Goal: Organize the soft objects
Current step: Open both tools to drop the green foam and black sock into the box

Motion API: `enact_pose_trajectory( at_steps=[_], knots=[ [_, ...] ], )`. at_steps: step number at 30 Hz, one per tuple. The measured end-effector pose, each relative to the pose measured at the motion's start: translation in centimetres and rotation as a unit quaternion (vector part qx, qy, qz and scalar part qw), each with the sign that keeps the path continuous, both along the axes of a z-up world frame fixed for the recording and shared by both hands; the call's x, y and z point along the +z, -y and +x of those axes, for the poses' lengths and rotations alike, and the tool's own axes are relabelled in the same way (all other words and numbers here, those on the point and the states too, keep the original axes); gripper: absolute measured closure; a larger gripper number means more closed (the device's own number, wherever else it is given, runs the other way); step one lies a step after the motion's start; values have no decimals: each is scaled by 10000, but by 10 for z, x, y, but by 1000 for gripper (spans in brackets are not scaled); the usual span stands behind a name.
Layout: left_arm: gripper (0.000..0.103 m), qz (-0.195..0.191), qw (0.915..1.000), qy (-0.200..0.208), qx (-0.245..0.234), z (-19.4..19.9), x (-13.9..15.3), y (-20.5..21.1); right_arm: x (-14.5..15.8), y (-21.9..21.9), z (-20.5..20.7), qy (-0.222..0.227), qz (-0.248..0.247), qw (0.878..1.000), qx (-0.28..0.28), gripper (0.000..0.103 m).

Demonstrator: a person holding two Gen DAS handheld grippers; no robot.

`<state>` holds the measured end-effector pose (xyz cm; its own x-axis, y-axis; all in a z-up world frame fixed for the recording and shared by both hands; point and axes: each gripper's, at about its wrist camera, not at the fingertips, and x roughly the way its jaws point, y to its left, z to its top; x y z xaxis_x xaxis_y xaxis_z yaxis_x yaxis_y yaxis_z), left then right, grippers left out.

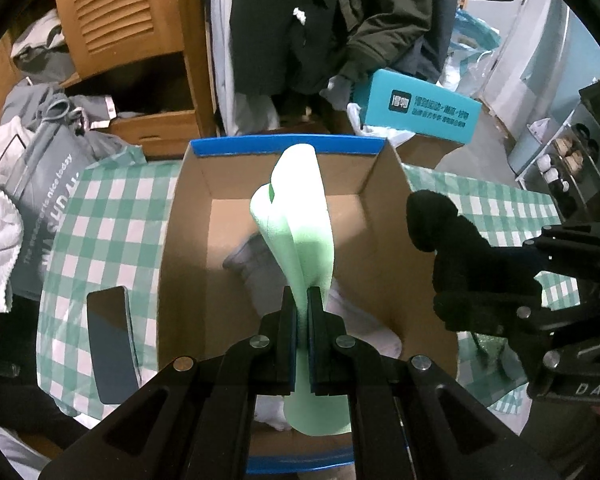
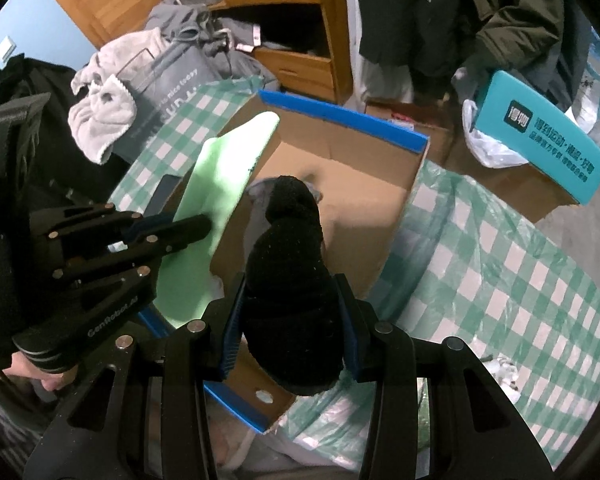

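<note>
Matt cardboard box (image 1: 384,216), fuzzy black sock (image 2: 296,280)

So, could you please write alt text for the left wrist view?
The left gripper, shut on a pale green folded cloth, holds it over an open blue-rimmed cardboard box on a green checked tablecloth. At right, the right gripper holds a black knitted item.

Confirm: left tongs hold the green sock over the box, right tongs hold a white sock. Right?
Not quite. The right tongs hold a black sock, not a white one; the right wrist view shows it clamped between them. The rest stands: the left tongs grip the green sock over the box.
</note>
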<state>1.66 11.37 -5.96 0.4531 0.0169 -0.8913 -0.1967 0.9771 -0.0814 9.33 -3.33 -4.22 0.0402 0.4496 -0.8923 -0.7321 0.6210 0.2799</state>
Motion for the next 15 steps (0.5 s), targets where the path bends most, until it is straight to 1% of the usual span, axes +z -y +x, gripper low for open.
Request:
enact_pose_trajectory(
  at_steps=[8, 10, 11, 13, 14, 15],
  knots=[
    [98, 2, 9999, -130, 51, 0, -7, -3, -13, -8, 1, -147, -111, 9998, 51, 62],
    [95, 36, 9997, -209, 71, 0, -10, -4, -16, -9, 2, -216, -122, 9997, 73, 60],
    [93, 39, 9997, -245, 74, 1, -11, -3, -17, -9, 4, -239, -133, 9996, 43, 60],
    [84, 80, 9995, -290, 91, 1, -12, -3, -18, -8, 6, -265, -137, 9996, 15, 59],
    [75, 116, 9995, -289, 93, 1, -12, -2, -18, -8, 8, -278, -136, 9995, -9, 54],
    [70, 157, 9995, -269, 100, 1, -12, -2, -18, -6, 10, -287, -128, 9995, -48, 52]
  ],
)
